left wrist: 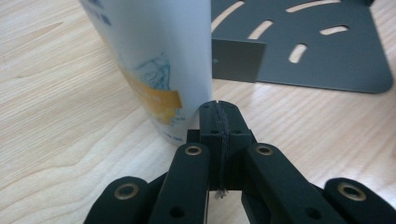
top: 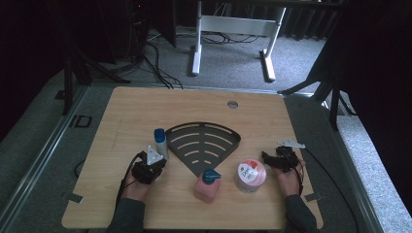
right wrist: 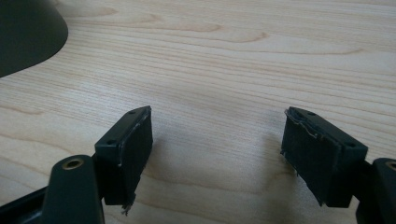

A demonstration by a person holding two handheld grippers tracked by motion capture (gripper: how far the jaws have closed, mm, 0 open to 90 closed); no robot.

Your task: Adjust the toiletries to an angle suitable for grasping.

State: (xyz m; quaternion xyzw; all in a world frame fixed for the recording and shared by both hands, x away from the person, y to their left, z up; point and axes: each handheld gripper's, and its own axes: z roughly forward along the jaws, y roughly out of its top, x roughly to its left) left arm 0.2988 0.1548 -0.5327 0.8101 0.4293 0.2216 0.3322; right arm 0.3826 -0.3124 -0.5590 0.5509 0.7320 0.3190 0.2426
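Bottle [left wrist: 154, 60] stands beside the slotted tray [top: 232, 136]; left hand-held gripper [left wrist: 218, 108] pressed together, right hand-held gripper [right wrist: 217, 140] apart.

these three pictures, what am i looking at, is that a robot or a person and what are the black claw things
It is a person, not a robot. Each hand holds a black two-jaw tool.

The high view looks down on a wooden table. The other two come from small cameras riding on each tool, looking along its jaws.

On the table lie a dark slotted fan-shaped tray, a white bottle with a blue cap, a pink pump bottle and a round pink tub.

The left gripper is shut, holds nothing, and its tip sits right beside the white bottle. The right gripper is open over bare wood, holding nothing.
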